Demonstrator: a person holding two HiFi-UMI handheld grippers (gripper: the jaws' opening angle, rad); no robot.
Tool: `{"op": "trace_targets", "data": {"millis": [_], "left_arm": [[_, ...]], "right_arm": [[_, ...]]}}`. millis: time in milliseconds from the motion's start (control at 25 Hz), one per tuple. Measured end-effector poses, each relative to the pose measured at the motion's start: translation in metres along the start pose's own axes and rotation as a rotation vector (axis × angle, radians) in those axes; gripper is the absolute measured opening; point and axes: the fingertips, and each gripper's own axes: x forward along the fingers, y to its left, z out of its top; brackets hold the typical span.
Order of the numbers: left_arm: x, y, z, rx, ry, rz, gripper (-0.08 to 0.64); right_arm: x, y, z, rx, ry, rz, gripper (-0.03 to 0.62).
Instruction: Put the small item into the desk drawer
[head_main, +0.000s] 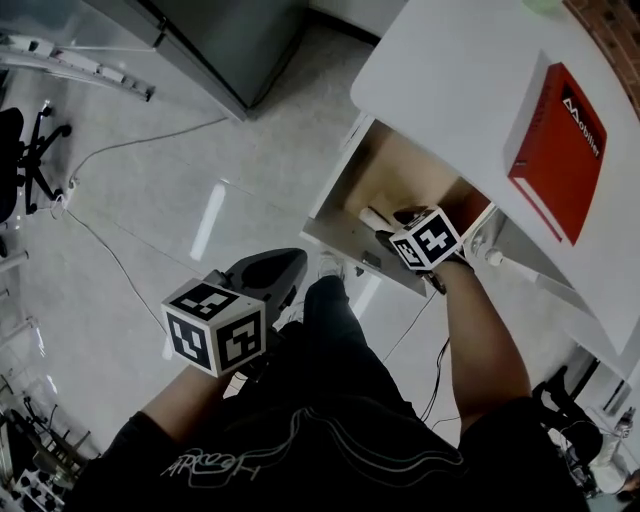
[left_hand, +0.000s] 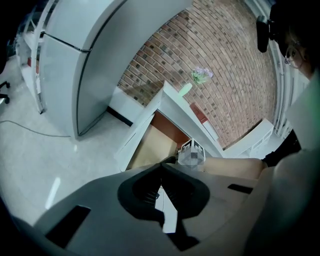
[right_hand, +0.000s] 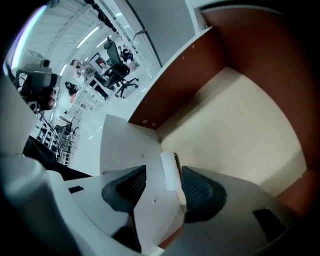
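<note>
The desk drawer (head_main: 398, 172) stands pulled out under the white desk (head_main: 450, 70), and its pale wooden floor (right_hand: 235, 125) is bare. My right gripper (head_main: 388, 228) reaches into it from the front. In the right gripper view its jaws (right_hand: 164, 176) stand wide open. The small item, a short white cylinder (right_hand: 170, 171), lies between them close to the right pad (right_hand: 200, 192), with a clear gap to the left pad. It shows as a pale stub (head_main: 374, 217) in the head view. My left gripper (head_main: 283, 263) hangs over the person's lap, jaws (left_hand: 161, 167) closed together, empty.
A red book (head_main: 560, 150) lies on the desk top, and a green vase with flowers (left_hand: 186, 89) stands at its far end by a brick wall. A grey cabinet (head_main: 230, 40) is beyond the drawer. An office chair (head_main: 25, 150) and a cable (head_main: 130, 270) are on the floor at left.
</note>
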Motion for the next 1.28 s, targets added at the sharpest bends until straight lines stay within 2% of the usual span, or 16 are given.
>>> {"op": "trace_targets", "data": {"millis": [240,400,640,800,960,1040,1280], "left_arm": [[-0.036,-0.039,0.005,0.071,-0.024,-0.042,0.021],[-0.068,-0.074,0.013,0.141,-0.056,-0.086,0.021],[-0.132,-0.135,0.013,0.237,-0.104,-0.147,0.021],[-0.175,-0.174,0.018,0.307,-0.146,-0.199,0.021],[-0.214,-0.215,0.018,0.374,-0.177,-0.260,0.021],[-0.231,-0.234,0.018,0.410,-0.192,-0.281,0.021],[-0.274,-0.281,0.007,0.471,-0.241,-0.361,0.021]], "right_arm": [[-0.090,0.040,0.015,0.036,-0.192,-0.061,0.213],[-0.168,0.077,0.032,0.050,-0.368,-0.109,0.212],[-0.274,0.162,0.031,0.070,-0.627,-0.122,0.174],[-0.330,0.220,0.028,0.070,-0.759,-0.085,0.112],[-0.383,0.272,0.024,0.051,-0.890,-0.041,0.084],[-0.408,0.293,0.021,0.079,-0.989,0.001,0.061],[-0.469,0.348,0.000,0.169,-1.231,0.094,0.057]]}}
